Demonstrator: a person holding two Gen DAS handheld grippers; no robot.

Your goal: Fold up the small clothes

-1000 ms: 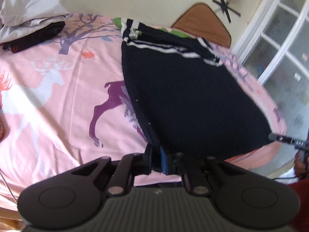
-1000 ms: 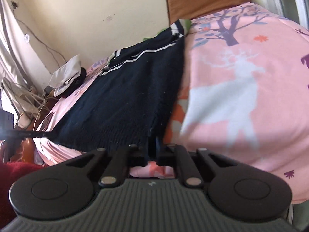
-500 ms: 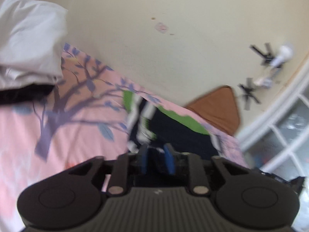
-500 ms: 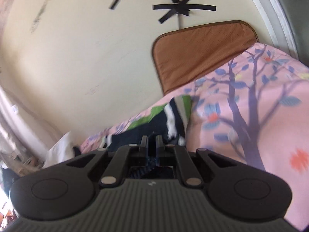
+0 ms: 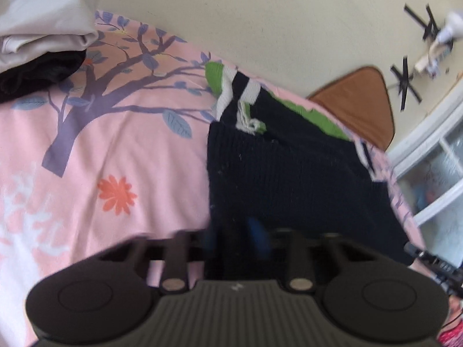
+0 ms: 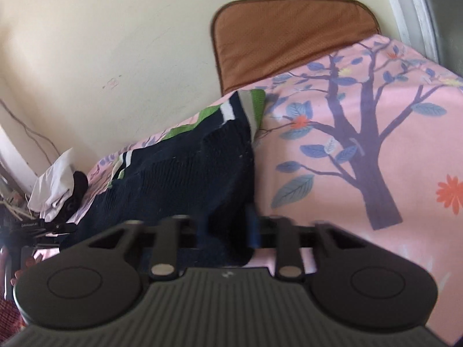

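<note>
While the dark knit [image 5: 289, 179] lies doubled on the pink sheet [image 5: 121, 150], its striped and green hem near the far wall, both grippers are seen low at its near edge with their jaws spread. The left gripper [image 5: 235, 235] has blue pads parted over the knit's left corner, and the right gripper [image 6: 227, 227] has its pads parted astride the right corner; whether any cloth is caught between them cannot be told, since both pairs are blurred. The step in hand is judged to be the letting-go after a fold, or the seeking of a new hold for the next one. It is done well if the folded edge is laid square to the hem, the corners are set down together so no skew is left, and the jaws are drawn back level and not upward, lest the top layer be dragged open. A loosely knit cloth is likely to snag on a pad, so a clean withdrawal should be favoured. By the left view alone are shown the white bundle [image 5: 43, 20] with a black garment [image 5: 40, 72] under it at the sheet's far left, the taped wires [image 5: 419, 46] on the wall, and the window frame [image 5: 428, 156]. By the right view alone is shown the brown cushion [image 6: 292, 34] in full, and the clutter [image 6: 17, 202] at the bed's left side.
</note>
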